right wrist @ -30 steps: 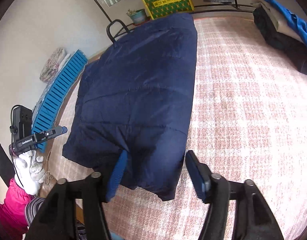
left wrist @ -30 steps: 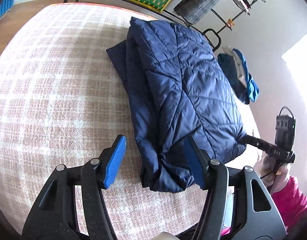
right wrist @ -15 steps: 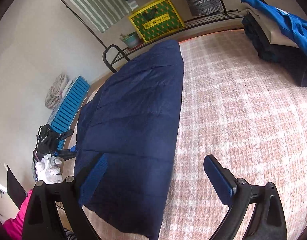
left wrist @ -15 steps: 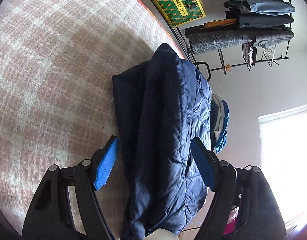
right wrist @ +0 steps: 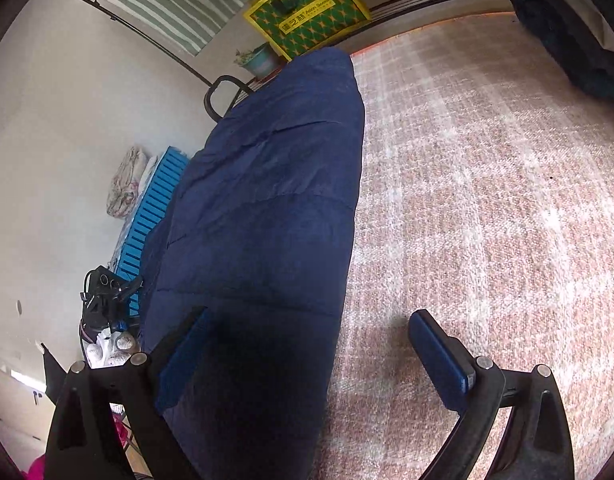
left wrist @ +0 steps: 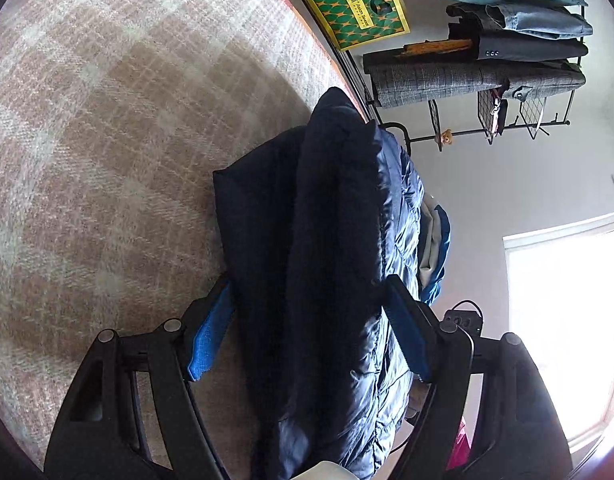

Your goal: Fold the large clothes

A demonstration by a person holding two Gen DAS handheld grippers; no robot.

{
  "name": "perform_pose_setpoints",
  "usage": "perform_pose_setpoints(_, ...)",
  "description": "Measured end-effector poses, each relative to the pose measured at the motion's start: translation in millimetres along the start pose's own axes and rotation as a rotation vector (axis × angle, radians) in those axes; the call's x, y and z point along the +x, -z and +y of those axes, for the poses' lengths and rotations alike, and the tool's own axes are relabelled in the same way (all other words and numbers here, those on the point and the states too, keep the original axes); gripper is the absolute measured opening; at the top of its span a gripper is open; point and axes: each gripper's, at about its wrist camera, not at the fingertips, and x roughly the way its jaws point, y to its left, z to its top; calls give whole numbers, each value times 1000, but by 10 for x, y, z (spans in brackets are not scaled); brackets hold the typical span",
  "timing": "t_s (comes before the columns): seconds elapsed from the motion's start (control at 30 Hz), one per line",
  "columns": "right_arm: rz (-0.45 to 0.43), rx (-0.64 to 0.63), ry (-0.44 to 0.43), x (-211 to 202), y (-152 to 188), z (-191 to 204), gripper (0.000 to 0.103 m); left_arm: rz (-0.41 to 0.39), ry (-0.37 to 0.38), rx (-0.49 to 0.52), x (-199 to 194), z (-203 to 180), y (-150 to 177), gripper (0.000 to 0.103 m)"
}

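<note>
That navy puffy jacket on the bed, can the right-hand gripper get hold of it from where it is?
Probably yes. The right gripper is wide open and the navy jacket edge already lies between its fingers, with only the plaid bedspread beside it and nothing blocking. Closing should catch the fabric.

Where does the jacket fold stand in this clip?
Done: the jacket lies lengthwise-folded, a narrow strip on the plaid cover. In hand: both hand-held grippers, left and right, straddle its near end, open. Left: closing on it and folding it over.
</note>
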Motion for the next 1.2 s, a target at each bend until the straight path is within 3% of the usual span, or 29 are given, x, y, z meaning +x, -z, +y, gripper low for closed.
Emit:
perform_pose_setpoints(0.17,7,-3,-24,67,-11,8,100,3,44,17,-23,3,13,76)
perform_pose_setpoints(0.53,11,-52,-47,226,-54,130,96,43,-83,107,219,-170,-86,74)
perform_pose_setpoints(0.63,20,-64,-48,281,-75,184,89,35,-142,123,271,-218,-84,61)
perform_pose_setpoints(0.87,64,-93,22,293,-35,277,60,7,-319,249,363,-526,67,32)
perform_pose_setpoints(1.03,64,-148,105,196,-15,456,38,-22,-437,376,408,-824,243,22)
perform_pose_setpoints(1.2,49,-244,224,72,64,700,28,-59,-513,460,426,-1082,427,18)
